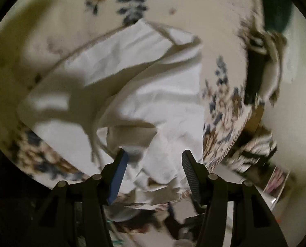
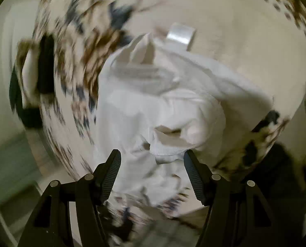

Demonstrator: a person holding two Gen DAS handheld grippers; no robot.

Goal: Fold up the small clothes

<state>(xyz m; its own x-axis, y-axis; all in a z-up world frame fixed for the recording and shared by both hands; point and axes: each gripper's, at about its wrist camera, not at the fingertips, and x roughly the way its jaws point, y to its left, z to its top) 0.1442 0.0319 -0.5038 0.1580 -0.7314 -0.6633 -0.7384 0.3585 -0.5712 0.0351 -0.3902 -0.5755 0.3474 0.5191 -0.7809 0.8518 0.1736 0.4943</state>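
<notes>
Your left gripper (image 1: 153,154) has its jaws spread wide with nothing clamped; white cloth shows between the blue-padded finger and the ribbed one, though whether the tips touch it you cannot tell through the blur. Your right gripper (image 2: 152,154) is spread just as wide, and a stitched hem (image 2: 166,153) of the garment sits in the gap, unpinched.

The white garment (image 1: 132,94) lies rumpled on the floral bedspread (image 1: 224,100), one long panel reaching away, the near part bunched in overlapping layers beside your fingers. In the right wrist view a roll of clear tape (image 2: 180,36) rests just beyond its far edge.

The likely trouble comes from those layers. If you close where the cloth is heaped, you probably catch several thicknesses, or the bedspread beneath, and the fold drags everything askew. With both views smeared, you may also misjudge which edge is the hem and grip mid-panel. Sweeping the garment outward could knock the tape. A soft, wrinkled surface will resist a flat crease.
</notes>
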